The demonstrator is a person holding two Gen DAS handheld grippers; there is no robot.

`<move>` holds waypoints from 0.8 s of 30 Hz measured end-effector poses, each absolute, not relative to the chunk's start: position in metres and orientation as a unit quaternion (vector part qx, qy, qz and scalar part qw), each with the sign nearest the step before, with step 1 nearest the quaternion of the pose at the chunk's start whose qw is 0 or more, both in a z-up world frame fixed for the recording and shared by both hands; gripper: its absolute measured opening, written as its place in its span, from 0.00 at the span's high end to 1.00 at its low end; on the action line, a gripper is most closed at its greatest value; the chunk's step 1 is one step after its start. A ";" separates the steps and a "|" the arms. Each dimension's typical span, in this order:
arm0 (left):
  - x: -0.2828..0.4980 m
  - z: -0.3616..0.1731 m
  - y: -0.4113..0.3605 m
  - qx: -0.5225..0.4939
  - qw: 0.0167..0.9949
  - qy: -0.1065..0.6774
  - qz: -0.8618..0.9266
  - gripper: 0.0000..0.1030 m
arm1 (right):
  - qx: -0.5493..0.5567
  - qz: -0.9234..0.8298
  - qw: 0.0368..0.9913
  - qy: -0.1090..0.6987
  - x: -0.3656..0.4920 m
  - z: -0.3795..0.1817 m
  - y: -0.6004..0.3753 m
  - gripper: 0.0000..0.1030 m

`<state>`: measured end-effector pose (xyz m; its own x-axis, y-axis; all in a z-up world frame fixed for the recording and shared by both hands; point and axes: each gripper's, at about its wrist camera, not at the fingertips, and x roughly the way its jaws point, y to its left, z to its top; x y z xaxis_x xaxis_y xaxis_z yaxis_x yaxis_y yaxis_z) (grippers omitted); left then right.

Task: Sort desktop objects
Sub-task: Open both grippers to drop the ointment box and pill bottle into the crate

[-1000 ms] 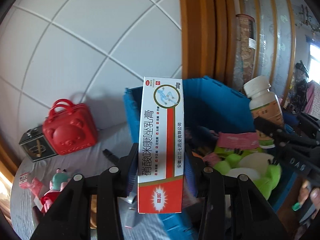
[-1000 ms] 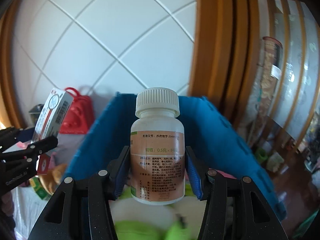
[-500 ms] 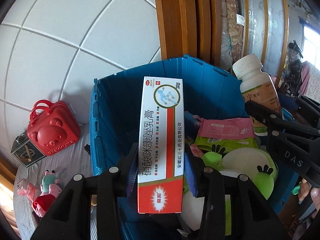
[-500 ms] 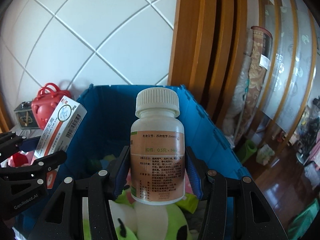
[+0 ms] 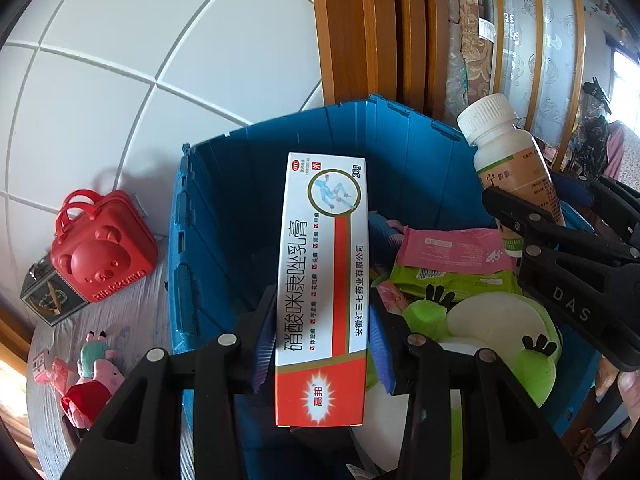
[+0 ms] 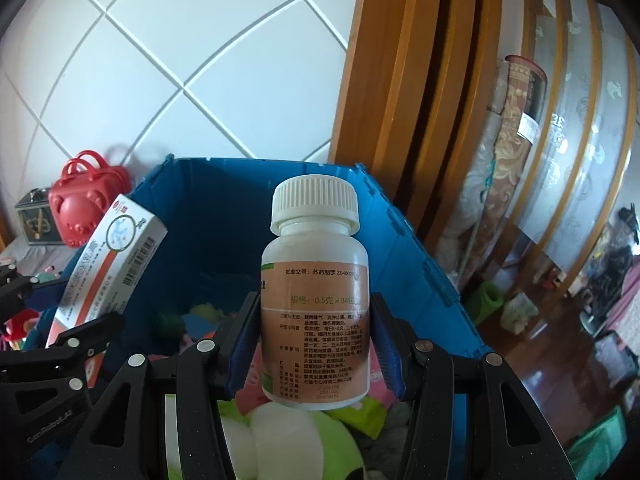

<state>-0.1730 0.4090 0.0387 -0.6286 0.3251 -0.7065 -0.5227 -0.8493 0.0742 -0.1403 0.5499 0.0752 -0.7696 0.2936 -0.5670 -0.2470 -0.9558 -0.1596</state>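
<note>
Left gripper [image 5: 320, 336], jaws closed on an upright white-and-red ointment box [image 5: 322, 280], held above the open blue crate [image 5: 224, 184]. Right gripper [image 6: 314, 344], jaws closed on an upright white pill bottle [image 6: 314, 316] with ribbed cap, above the same crate. Inside lie a green-and-white plush toy [image 5: 500, 328] and pink and green wipe packs [image 5: 452, 248]. A red bear-face case [image 5: 100, 248] stands just left of the crate.

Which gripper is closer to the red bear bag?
Left. The left gripper with its medicine box is over the bin's side facing the red bear bag. The right gripper, holding a bottle, is farther across the blue bin.
</note>
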 end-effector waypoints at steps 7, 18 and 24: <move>-0.173 0.034 0.410 -0.364 0.225 0.146 0.892 0.44 | -0.311 0.938 0.148 -0.046 -0.143 0.074 0.550 0.49; -0.163 0.044 0.401 -0.339 0.220 0.145 0.903 0.25 | -0.288 0.943 0.160 -0.048 -0.136 0.083 0.547 0.10; -0.154 0.049 0.393 -0.330 0.224 0.135 0.907 0.25 | -0.277 0.944 0.172 -0.049 -0.123 0.089 0.545 0.00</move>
